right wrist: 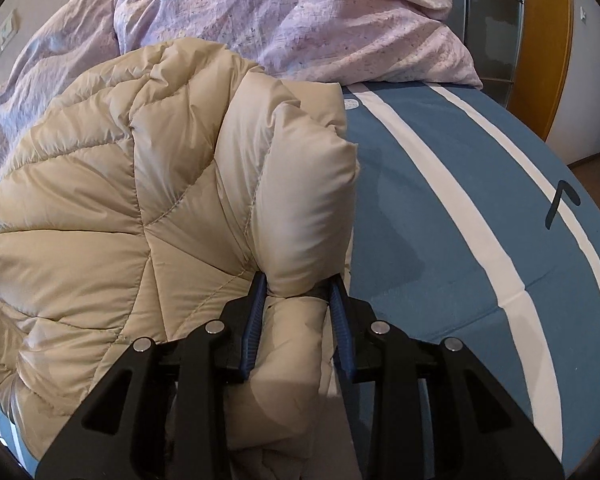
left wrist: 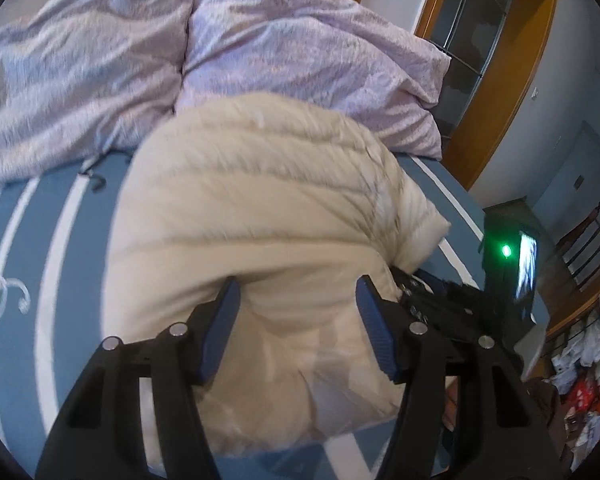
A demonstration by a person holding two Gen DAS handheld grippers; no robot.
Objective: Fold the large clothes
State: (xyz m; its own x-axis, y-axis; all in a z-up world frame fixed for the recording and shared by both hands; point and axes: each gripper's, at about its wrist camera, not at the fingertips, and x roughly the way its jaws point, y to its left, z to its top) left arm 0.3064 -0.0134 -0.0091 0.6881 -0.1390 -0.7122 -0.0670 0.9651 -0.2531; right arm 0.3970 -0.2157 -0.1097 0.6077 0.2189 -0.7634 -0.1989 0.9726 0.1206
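A cream quilted puffer jacket [left wrist: 260, 208] lies bunched in a mound on the blue bedsheet with white stripes [left wrist: 24, 248]. In the left wrist view my left gripper [left wrist: 298, 300] straddles the jacket's near edge with its jaws wide, and the puffy fabric fills the gap between its blue pads. The right wrist view shows the jacket [right wrist: 100, 208] heaped to the left, and my right gripper [right wrist: 298, 292] is shut on a thick padded fold at its right edge. A black housing with a green light [left wrist: 507, 251], at the jacket's right side, belongs to the right gripper.
Crumpled lilac bedding [left wrist: 100, 60] [right wrist: 300, 12] is piled at the far end of the bed. The blue sheet [right wrist: 440, 200] stretches bare to the right of the jacket. Beyond the bed are a wooden door frame [left wrist: 512, 80], a dark chair [left wrist: 588, 248] and a shelf of bags [left wrist: 584, 356].
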